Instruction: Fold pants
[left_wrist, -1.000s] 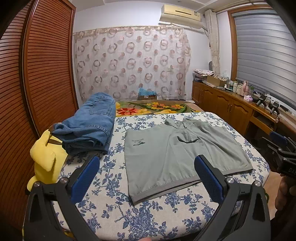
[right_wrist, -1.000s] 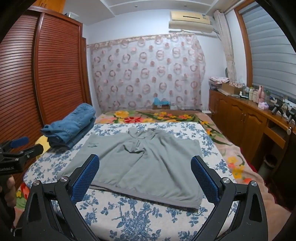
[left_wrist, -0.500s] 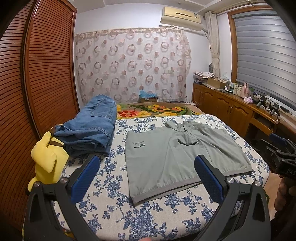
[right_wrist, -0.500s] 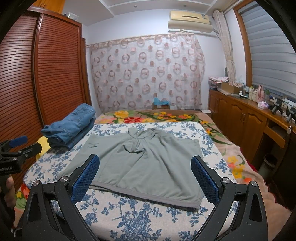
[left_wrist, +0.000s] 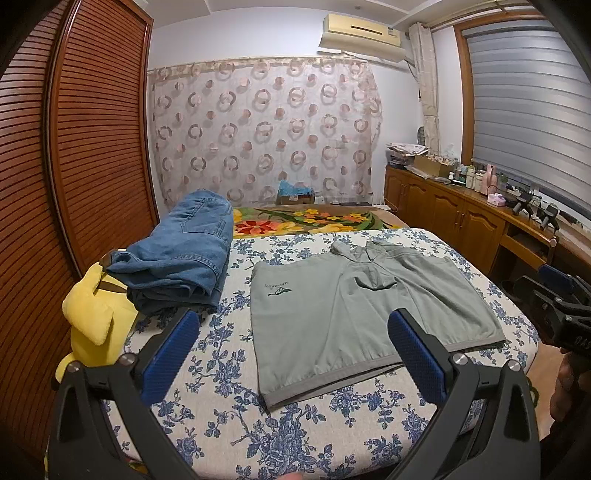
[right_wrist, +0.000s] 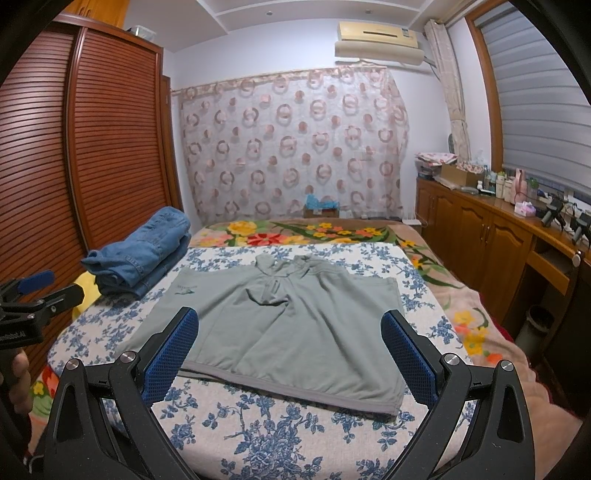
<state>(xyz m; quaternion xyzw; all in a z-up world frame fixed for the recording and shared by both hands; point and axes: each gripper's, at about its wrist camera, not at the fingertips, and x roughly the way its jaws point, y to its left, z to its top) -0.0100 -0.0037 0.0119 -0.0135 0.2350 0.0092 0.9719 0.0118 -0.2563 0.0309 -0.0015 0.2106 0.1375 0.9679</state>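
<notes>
Both claws, left (left_wrist: 291, 349) and right (right_wrist: 290, 345), gape wide and empty above the flat grey-green pants (right_wrist: 291, 328)

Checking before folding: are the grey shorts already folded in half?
No, the grey shorts lie spread flat on the bed, both legs showing.

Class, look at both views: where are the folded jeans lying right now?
The jeans lie stacked at the bed's left edge, left of the spread grey shorts and just behind the yellow plush, beside the wooden wardrobe.
</notes>
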